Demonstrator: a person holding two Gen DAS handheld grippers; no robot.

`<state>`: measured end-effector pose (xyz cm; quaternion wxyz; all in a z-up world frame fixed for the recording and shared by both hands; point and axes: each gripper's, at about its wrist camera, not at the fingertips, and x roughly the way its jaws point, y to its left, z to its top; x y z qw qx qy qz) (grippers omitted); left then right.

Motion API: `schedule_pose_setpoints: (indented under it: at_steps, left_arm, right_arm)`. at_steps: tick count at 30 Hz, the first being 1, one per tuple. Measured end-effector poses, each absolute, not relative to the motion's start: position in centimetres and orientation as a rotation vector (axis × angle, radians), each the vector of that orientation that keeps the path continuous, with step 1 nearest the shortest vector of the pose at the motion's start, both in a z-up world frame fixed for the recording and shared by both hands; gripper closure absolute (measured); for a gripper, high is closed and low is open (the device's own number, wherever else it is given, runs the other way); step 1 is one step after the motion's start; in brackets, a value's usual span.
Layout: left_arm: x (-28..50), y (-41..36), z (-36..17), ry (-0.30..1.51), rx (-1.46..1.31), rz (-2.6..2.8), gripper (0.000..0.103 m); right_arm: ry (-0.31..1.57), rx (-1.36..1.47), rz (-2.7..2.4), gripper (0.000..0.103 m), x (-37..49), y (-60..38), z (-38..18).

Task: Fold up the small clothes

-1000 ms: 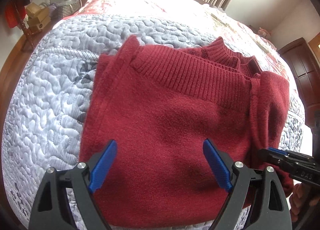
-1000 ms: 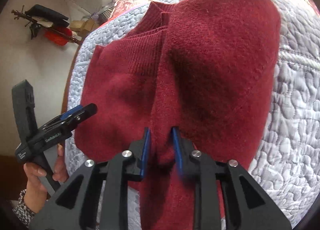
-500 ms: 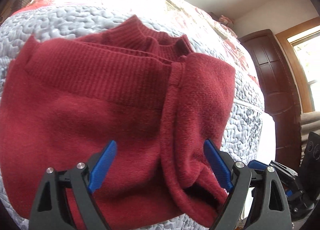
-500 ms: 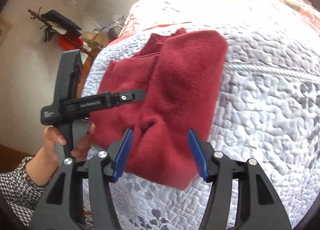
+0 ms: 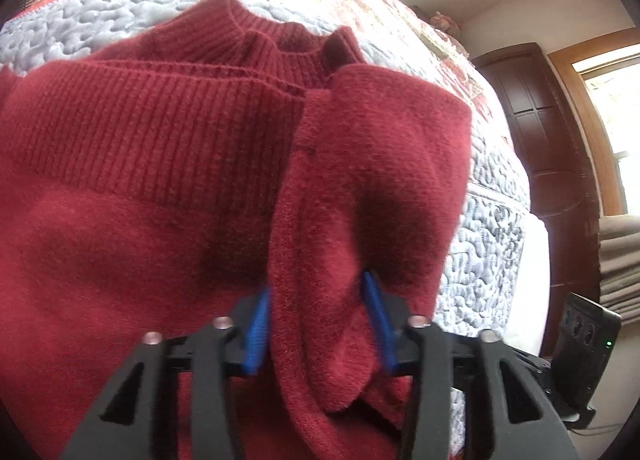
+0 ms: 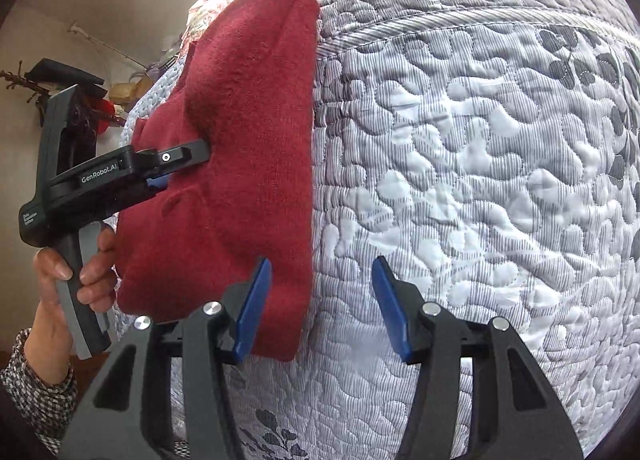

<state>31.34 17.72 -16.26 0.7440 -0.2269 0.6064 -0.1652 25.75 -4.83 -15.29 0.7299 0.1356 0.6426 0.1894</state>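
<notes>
Since half a second ago your left gripper (image 5: 316, 324) has gone from wide open to pinched on the folded-over sleeve part of the red sweater (image 5: 160, 188), and your right gripper (image 6: 320, 308) has slid off to the right so it's mostly over bare quilt (image 6: 480, 164) now.

Left claw: blue pads (image 5: 258, 334) squeezed in on a thick roll of red knit, so it's holding the sweater. From the right wrist view you can see that same left gripper (image 6: 182, 166) biting into the sweater's (image 6: 248, 148) near-left part, with your hand (image 6: 76, 272) wrapped round its handle and a checked sleeve (image 6: 36, 376) below.

Right claw: jaws spread wide, nothing between them. Its left pad (image 6: 252, 312) sits just over the sweater's near right corner, the other pad is over quilt.

The sweater lies folded on the bed near the quilt's near edge, ribbed collar (image 5: 280, 48) pointing to the far side, hem band folded up across the front.

No containers anywhere in either view, just the bed.
</notes>
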Motion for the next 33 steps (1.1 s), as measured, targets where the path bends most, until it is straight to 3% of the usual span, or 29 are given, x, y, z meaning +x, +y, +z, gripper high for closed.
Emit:
schedule_pose_setpoints:
  at_steps: [2,4,12,21,27,33]
  left_arm:
    - [31.1,17.7,-15.8,1.299,-0.502,-0.362,0.082]
    - [30.7,17.7,-15.4,1.272,-0.531,-0.375,0.084]
    - [28.5,21.3,-11.0,1.148,-0.565,-0.395,0.086]
    - [27.2,30.4,-7.2,1.068,-0.538,-0.258,0.086]
    - [26.3,38.2,-7.9,1.086,-0.521,-0.117,0.086]
    - [25.3,40.8,-12.9,1.169,-0.548,-0.039,0.086]
  right_arm:
    - [1.418,0.301,0.417,0.050,25.8,-4.6,-15.4]
    - [1.417,0.298,0.417,0.050,25.7,-4.5,-15.5]
    - [1.427,0.289,0.423,0.050,25.6,-2.6,-15.6]
    - [1.442,0.256,0.464,0.050,24.8,0.8,-16.1]
    - [1.451,0.230,0.494,0.050,24.8,4.1,-16.6]
    - [1.471,0.190,0.532,0.050,24.7,7.8,-17.0]
